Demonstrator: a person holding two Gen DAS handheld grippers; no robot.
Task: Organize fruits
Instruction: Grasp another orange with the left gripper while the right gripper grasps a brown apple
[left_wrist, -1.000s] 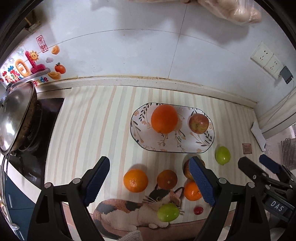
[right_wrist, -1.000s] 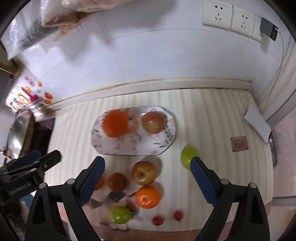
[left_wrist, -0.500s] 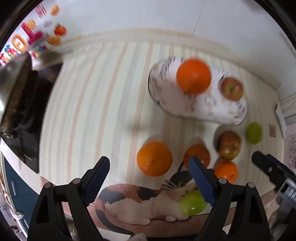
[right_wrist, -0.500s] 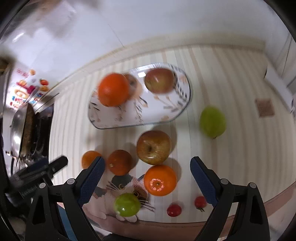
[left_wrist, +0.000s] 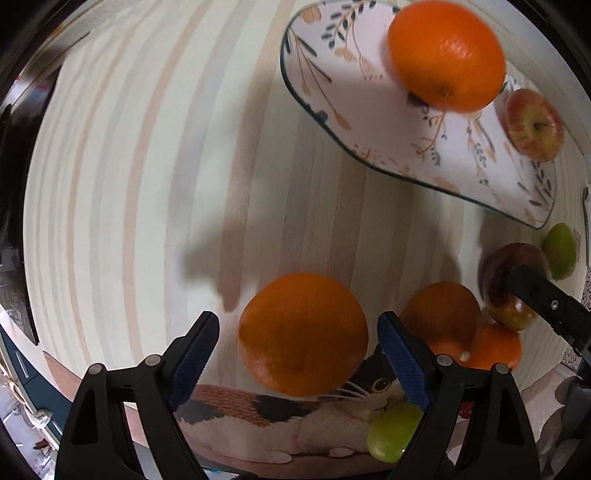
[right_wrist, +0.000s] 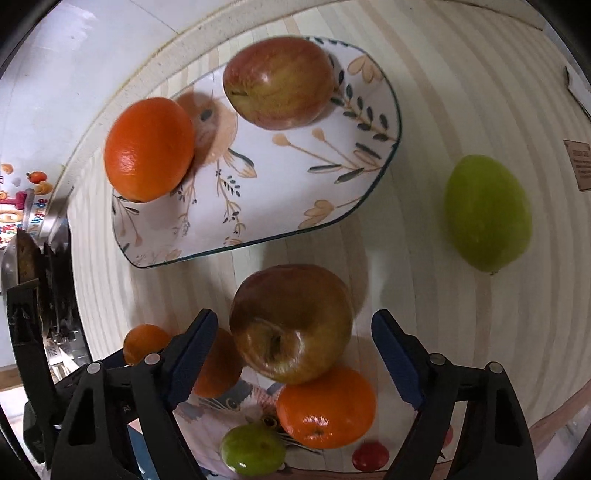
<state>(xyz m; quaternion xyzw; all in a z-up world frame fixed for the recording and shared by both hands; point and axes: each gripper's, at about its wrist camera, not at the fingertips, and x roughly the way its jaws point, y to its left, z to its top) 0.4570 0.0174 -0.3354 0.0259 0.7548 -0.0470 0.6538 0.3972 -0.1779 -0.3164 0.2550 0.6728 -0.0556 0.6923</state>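
Both tools are seen lowered closer to the desk (left_wrist: 147, 147) than before. Left tool (left_wrist: 299, 334) spread about a large orange (left_wrist: 303, 334); right tool (right_wrist: 291, 334), closing, not yet pressing a loose apple (right_wrist: 291, 325). One orange (right_wrist: 147, 149) and one apple (right_wrist: 277, 83) are held by the floral plate (right_wrist: 295, 177).

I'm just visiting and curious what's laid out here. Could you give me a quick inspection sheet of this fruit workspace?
Surface: pale striped mat with a calico cat print.
Job's things: oval floral plate holding an orange and a red apple; loose large orange, brownish apple, smaller oranges, green fruits, small red fruits.
Clutter: brown card.
Grippers: left hand-held gripper open around the large orange; right hand-held gripper closing around the brownish apple, not yet touching.
Cables: nothing seen.
Surroundings: white tiled wall, stickers.
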